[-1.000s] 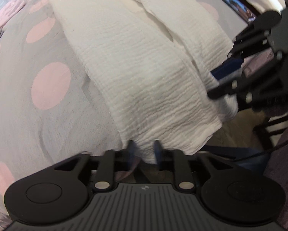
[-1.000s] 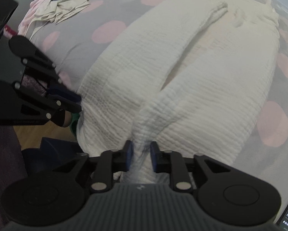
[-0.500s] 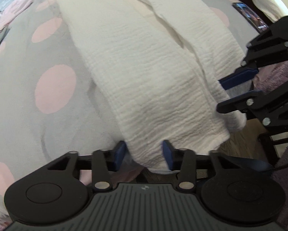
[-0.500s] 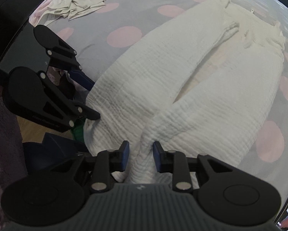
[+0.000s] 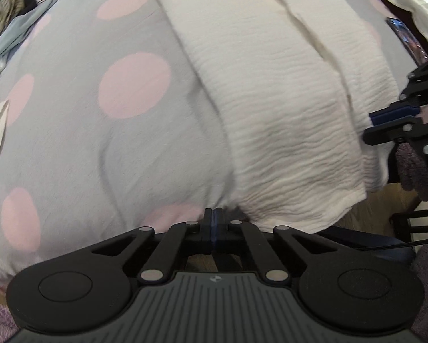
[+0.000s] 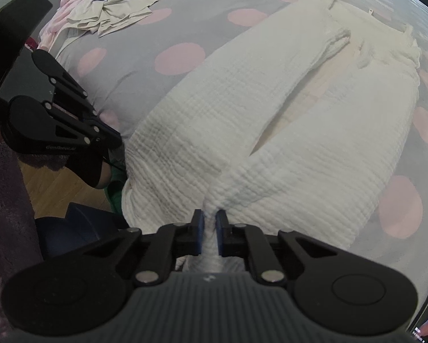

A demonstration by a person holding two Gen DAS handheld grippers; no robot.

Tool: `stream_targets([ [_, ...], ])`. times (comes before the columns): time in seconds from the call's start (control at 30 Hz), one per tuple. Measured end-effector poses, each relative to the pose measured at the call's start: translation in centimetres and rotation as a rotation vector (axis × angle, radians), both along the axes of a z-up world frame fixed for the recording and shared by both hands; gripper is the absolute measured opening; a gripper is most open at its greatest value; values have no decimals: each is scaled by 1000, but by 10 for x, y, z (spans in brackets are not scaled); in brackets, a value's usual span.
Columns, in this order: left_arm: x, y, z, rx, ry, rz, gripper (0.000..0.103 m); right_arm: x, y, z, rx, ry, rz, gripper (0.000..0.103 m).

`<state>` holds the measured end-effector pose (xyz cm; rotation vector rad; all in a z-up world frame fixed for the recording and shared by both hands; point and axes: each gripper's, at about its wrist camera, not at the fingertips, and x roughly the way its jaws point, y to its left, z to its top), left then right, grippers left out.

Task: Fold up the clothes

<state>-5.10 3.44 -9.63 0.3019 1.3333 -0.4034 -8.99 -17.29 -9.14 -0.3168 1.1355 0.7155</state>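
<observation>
your right gripper (image 6: pixel 209 219) pinches the hem of the white trousers (image 6: pixel 271 131) spread on the dotted bedspread (image 5: pixel 99 131); your left gripper (image 5: pixel 213 214) is closed empty beside them, its fingertips' contact blurred.

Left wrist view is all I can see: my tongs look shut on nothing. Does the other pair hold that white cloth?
Observer: Yes. The right tongs are shut on a bunched fold at the near end of the trousers.
Operator: Trousers? I only see a white strip.
Observer: Two legs lie side by side and run up to a tied waist.
</observation>
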Motion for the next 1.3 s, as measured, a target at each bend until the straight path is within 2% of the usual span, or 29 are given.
stream_targets([
  [0.1,-4,-13,4,-82,-3,-15,0,0,-1,2,0,-1,-4,19],
  [0.17,-7,-18,9,-120,-7,-33,4,0,-1,1,1,1,-5,29],
  [0.2,-8,-21,11,-121,-12,-45,17,0,0,0,2,3,-5,29],
  [0.23,-11,-23,9,-119,-18,-59,36,-1,0,-1,5,8,-4,29],
  [0.27,-14,-26,4,-117,-20,-78,45,-1,0,-1,8,13,-2,29],
  [0.3,-13,-29,1,-120,-18,-99,48,-1,0,-2,8,15,0,29],
  [0.4,-16,-39,-6,-144,-8,-159,48,-1,2,-3,4,18,6,31],
  [0.47,-19,-46,-14,-166,5,-167,39,0,2,-4,3,24,7,31],
  [0.53,-16,-48,-23,-163,17,-142,14,0,3,-6,0,31,8,32],
  [0.6,-10,-51,-31,-139,17,-124,1,0,2,-7,2,33,6,32],
  [0.8,-13,-55,-30,-99,11,-137,0,-3,2,1,48,-10,5,32],
  [0.9,-16,-46,-30,-75,18,-104,0,-3,5,0,32,-29,0,29],
  [0.93,-16,-42,-30,-69,20,-86,0,-1,5,-2,12,-28,-9,24],
  [0.97,-17,-38,-29,-64,20,-70,0,1,5,-4,-7,-26,-20,7],
  [1.0,-17,-34,-29,-60,19,-56,0,3,4,-5,-25,-22,-31,5],
  [1.1,-18,-28,-27,-54,13,-31,0,9,-2,-3,-3,0,-53,5],
  [1.27,-19,-28,-21,-93,-2,-35,0,6,6,-5,8,8,-12,5],
  [1.3,-18,-28,-19,-101,-10,-33,0,5,7,-6,13,20,2,10],
])
